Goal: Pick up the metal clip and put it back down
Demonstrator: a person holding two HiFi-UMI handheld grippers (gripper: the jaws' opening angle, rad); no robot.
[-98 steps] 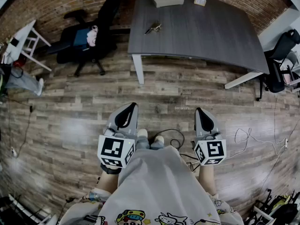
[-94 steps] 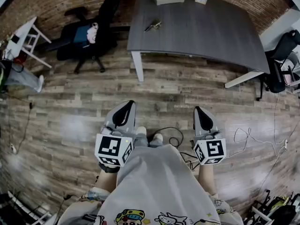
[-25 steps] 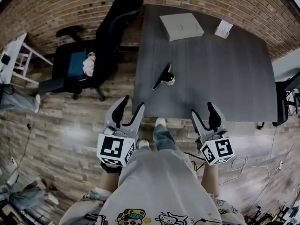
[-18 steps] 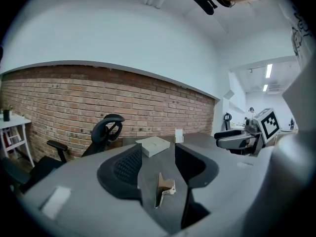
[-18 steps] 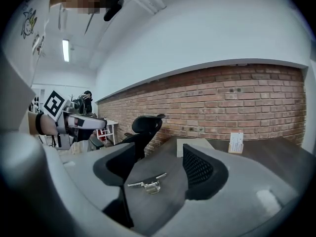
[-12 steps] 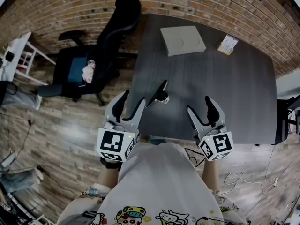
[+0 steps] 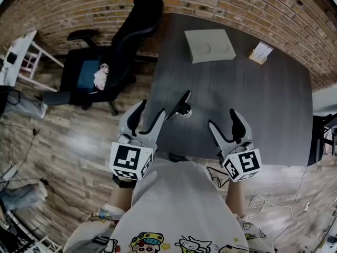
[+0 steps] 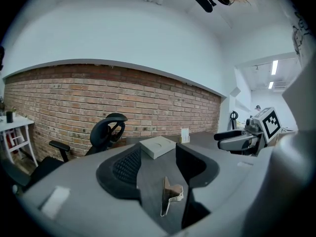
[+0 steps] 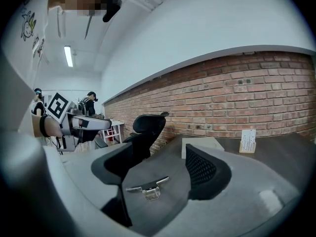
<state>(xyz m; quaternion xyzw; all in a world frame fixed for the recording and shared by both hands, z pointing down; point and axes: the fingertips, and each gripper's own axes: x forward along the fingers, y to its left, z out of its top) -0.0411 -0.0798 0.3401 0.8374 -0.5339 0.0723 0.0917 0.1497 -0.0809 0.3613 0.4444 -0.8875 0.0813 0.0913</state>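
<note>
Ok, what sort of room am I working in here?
Probably an office or lab workspace: a dark grey desk set against a brick wall, a black office chair beside it, and wood-plank flooring.

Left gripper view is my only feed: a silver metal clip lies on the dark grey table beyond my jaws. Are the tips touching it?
Observer: No. In the head view the silver metal clip lies just past the left gripper, whose jaws are opening, empty.
Operator: And the right gripper?
Observer: Its own view shows its jaws opening with nothing between them; the clip lies ahead on the dark grey table.
Operator: Where am I along the table?
Observer: At the table's near left corner; your left jaw hangs over the wooden floor.
</note>
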